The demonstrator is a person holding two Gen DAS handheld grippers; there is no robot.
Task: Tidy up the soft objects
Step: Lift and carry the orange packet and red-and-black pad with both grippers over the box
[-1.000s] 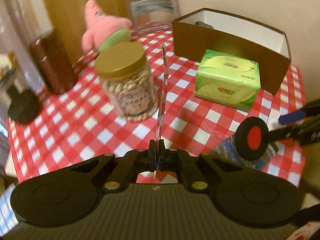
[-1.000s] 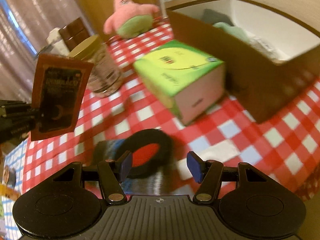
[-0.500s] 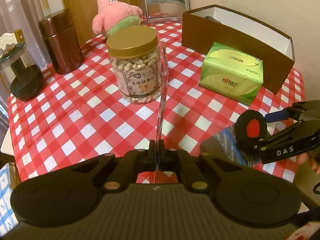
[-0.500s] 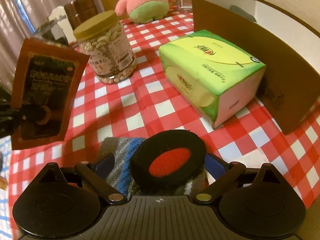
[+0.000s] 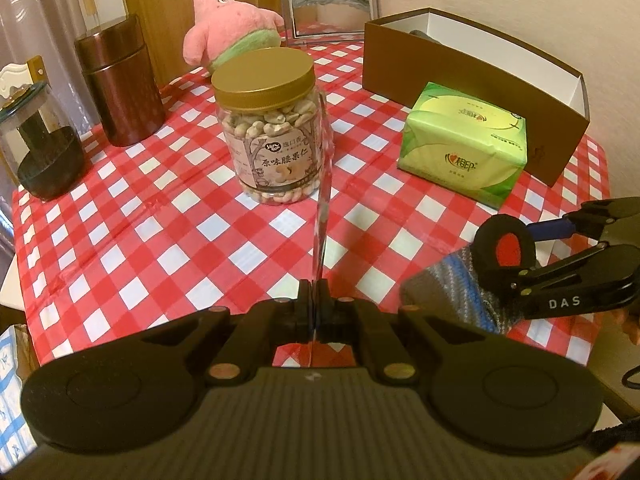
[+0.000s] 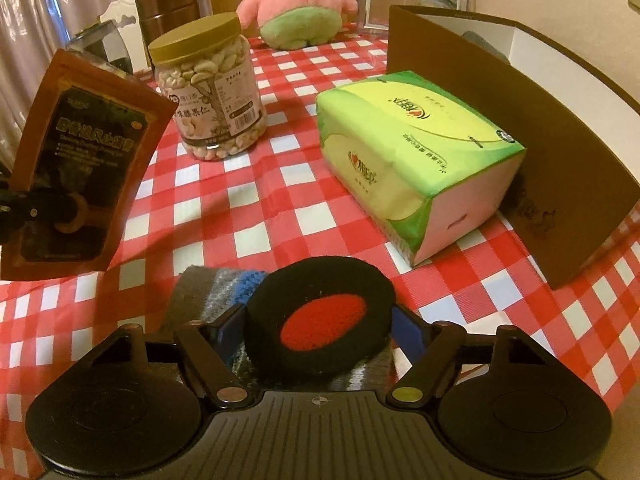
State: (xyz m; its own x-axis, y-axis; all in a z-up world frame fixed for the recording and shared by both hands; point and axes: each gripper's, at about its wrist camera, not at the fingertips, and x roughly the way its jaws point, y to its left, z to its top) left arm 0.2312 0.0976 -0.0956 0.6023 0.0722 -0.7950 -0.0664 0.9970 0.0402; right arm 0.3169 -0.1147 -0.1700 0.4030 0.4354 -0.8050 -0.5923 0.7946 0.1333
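A round black foam pad with a red centre (image 6: pixel 324 320) rests on a striped grey-and-blue knit cloth (image 6: pixel 216 288) at the table's near edge. My right gripper (image 6: pixel 318 328) straddles the pad, its jaws closing and its blue pads (image 6: pixel 230 322) touching the pad's two sides. The left wrist view shows the same pad (image 5: pixel 506 248) tilted up between those fingers. My left gripper (image 5: pixel 314 296) is shut on a flat brown sachet (image 6: pixel 80 172), seen edge-on (image 5: pixel 322 208) from its own camera. A pink star plush (image 5: pixel 228 40) sits at the far side.
An open brown box (image 5: pixel 460 76) with white walls stands at the right, with soft items inside. A green tissue pack (image 5: pixel 464 148) lies against it. A cashew jar (image 5: pixel 272 136) stands mid-table. A brown canister (image 5: pixel 120 80), a glass jar (image 5: pixel 40 148) and a picture frame (image 5: pixel 330 8) also stand there.
My right gripper came down and forward until the black pad sat between its fingers, which spread wide and then narrowed onto it. The left gripper kept the sachet and hardly moved.
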